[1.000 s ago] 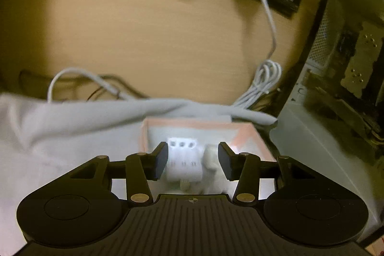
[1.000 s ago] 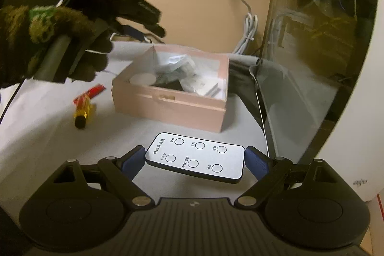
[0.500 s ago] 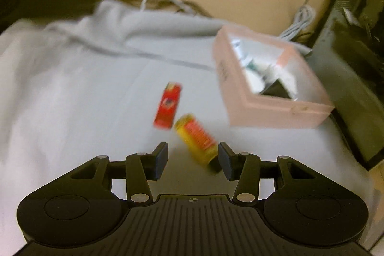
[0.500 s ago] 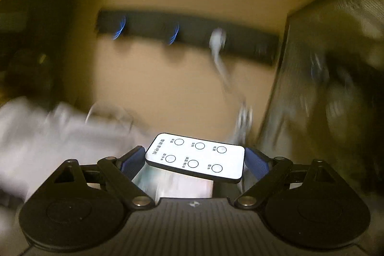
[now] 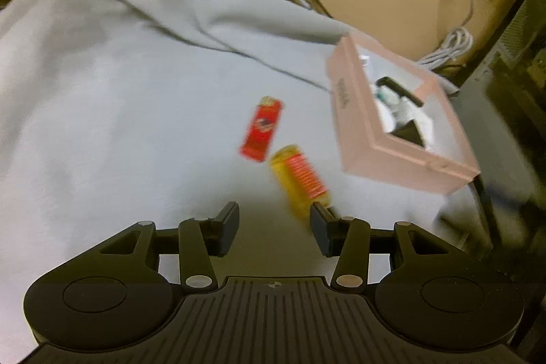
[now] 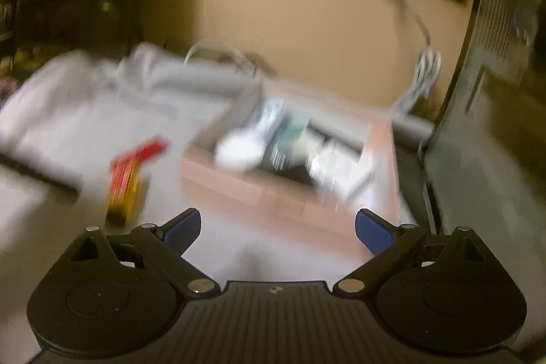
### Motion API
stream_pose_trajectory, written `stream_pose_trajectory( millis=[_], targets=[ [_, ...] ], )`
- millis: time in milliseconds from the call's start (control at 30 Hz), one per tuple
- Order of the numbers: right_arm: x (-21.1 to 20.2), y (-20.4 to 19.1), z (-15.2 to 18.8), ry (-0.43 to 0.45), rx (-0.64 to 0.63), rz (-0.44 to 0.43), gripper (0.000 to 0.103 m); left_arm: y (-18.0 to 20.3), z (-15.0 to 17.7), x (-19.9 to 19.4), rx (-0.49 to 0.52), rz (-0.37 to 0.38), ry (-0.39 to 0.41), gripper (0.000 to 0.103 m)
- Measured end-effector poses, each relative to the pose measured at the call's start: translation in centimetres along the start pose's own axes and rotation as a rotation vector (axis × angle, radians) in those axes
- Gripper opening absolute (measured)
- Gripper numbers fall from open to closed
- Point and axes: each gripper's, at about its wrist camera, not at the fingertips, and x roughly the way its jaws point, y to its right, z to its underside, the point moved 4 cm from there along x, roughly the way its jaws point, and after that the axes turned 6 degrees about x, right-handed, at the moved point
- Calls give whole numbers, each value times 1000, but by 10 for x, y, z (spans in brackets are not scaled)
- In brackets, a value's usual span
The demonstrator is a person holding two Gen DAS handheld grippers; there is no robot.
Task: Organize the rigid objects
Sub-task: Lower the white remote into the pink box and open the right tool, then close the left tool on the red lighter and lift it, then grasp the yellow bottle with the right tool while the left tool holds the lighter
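With my left gripper [image 5: 274, 229] wide and empty, I'd pinch the light, stiff, roll-prone yellow screwdriver [image 5: 300, 178] across its ribbed handle.

Bare cloth [image 5: 112, 111] leftward; pink box [image 5: 361, 145], dark case [image 6: 494, 91] rightward.

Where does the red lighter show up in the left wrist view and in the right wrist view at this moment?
Left wrist: the red lighter lies on the grey cloth at picture centre, left of the pink box, beside the yellow-handled tool.
Right wrist: the lighter is a blurred red streak at left of centre, left of the pink box.
Shared landmark: the pink box.
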Motion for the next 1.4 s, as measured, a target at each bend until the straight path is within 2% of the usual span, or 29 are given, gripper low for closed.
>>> stream_pose_trajectory(
  millis=[133,267,433,500,600,700,800,867,900,933,1000,1100,1400],
  targets=[
    [-6,0,29,-61,40,3,98,20,-11,18,26,-7,-9,50],
    [-13,9,47,-98,90,46,98,30,-15,34,34,-36,-28,50],
    [-14,23,59,-128,119,87,98,20,-29,34,14,-82,66,50],
    [-12,27,66,-148,138,91,98,14,-40,39,27,-97,73,50],
    [-13,32,70,-142,176,81,98,7,-56,56,79,-129,48,50],
    [-14,30,69,-143,173,74,98,0,-67,78,83,-146,9,50],
    [-15,22,65,-144,148,24,96,-3,-71,90,75,-132,1,41],
    [-15,14,63,-144,125,-29,96,0,-70,92,110,-119,8,40],
    [-14,9,62,-146,113,-52,95,3,-68,92,137,-116,5,35],
    [-12,5,61,-149,105,-66,94,5,-65,91,167,-121,0,27],
    [-8,-4,57,-152,84,-95,91,5,-60,86,200,-115,-9,27],
    [-2,-18,48,-149,42,-136,88,-2,-49,74,184,-99,-11,27],
    [25,-78,10,-105,-99,-304,79,-27,1,20,133,-126,-32,27]
  ],
)
